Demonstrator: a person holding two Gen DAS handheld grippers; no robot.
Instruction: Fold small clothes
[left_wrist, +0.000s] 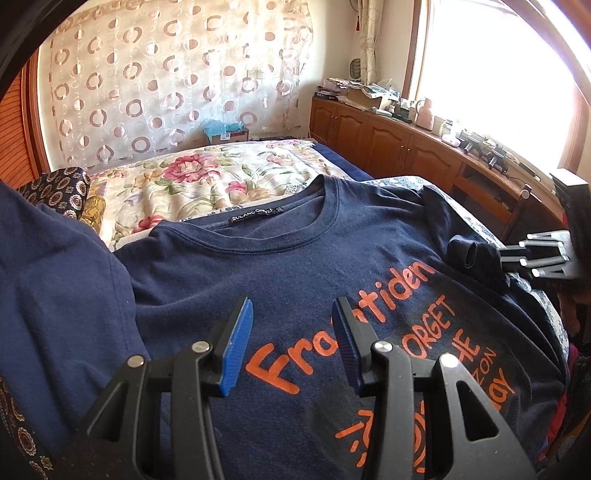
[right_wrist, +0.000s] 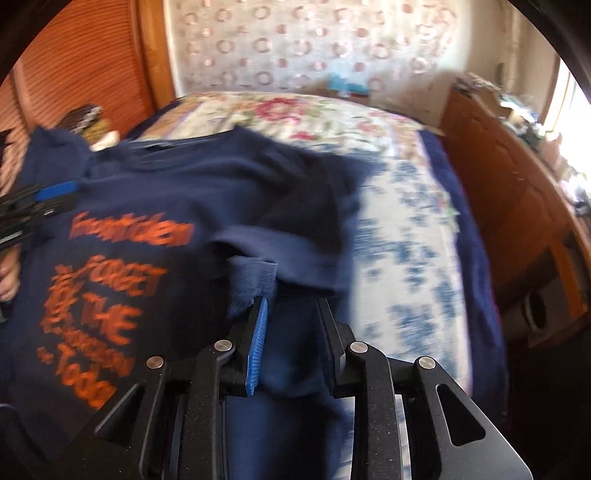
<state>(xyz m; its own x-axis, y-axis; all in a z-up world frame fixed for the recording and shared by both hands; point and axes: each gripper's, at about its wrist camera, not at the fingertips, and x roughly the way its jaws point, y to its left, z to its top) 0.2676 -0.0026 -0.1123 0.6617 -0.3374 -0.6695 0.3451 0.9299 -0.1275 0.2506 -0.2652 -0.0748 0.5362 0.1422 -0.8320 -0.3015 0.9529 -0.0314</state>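
A navy T-shirt (left_wrist: 295, 258) with orange lettering lies face up on the bed, collar toward the far end. My left gripper (left_wrist: 292, 306) hovers open over the print, with nothing between its blue pads. A navy fold of the shirt (left_wrist: 55, 295) rises close on its left. In the right wrist view the T-shirt (right_wrist: 166, 192) is blurred; its right sleeve (right_wrist: 295, 254) is folded inward. My right gripper (right_wrist: 291, 306) is at that sleeve's edge, jaws parted, cloth lying loose between them. The right gripper (left_wrist: 517, 254) also shows at the left view's right edge, beside the bunched sleeve (left_wrist: 476, 254).
The bed carries a floral quilt (left_wrist: 207, 184) at the far end and a blue-patterned sheet (right_wrist: 406, 240) on the right. A wooden cabinet (left_wrist: 399, 147) with clutter runs along the right under a window. A patterned cushion (left_wrist: 55, 192) sits at the left. A person's fingers (right_wrist: 7, 284) show at the edge.
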